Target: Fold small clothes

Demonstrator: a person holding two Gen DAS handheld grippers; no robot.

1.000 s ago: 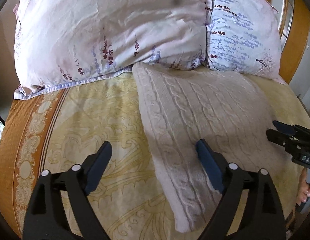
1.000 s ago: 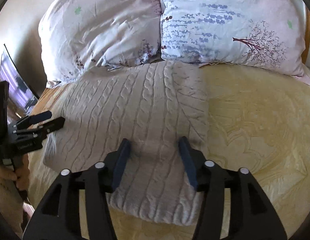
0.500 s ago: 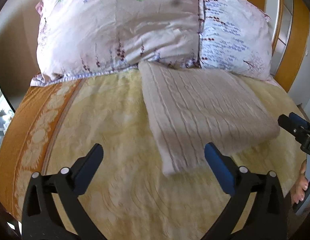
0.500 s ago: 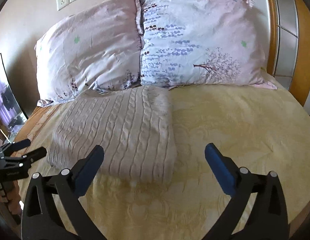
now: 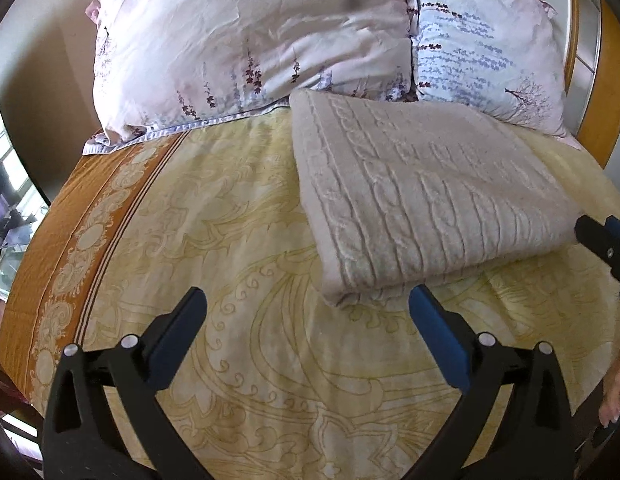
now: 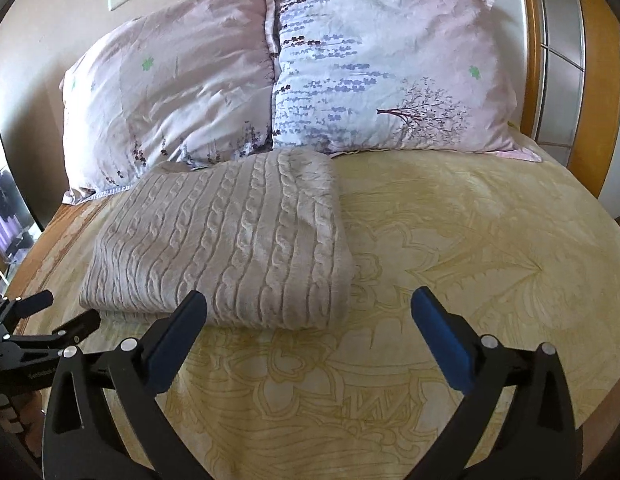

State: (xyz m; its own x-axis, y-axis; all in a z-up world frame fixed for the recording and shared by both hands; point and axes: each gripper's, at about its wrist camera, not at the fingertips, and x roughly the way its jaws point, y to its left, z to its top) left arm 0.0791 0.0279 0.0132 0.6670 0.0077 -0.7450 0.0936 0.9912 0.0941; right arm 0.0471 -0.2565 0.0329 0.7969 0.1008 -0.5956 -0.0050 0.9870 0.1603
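Two grippers hang clear of the work: the left gripper (image 5: pixel 308 312) and the right gripper (image 6: pixel 308 312) both have their jaws spread wide with nothing between them, having just been opening as they drew back from the cloth. The cable-knit sweater (image 6: pixel 226 248), beige and already folded into a thick rectangle, lies on the yellow patterned bedspread (image 6: pixel 449 248), its far edge touching the two floral pillows (image 6: pixel 373 64) and its near edge just beyond the jaw tips. Judging by that tidy stack, the fold looks finished or nearly so. The risk from here is disturbing it: the knit is bulky and springy, so a jaw tip brushing the near corner on another pass could lift the top layer and let it slide open. Pinching only one layer would pull the stack askew, and the soft bed gives under any downward press.
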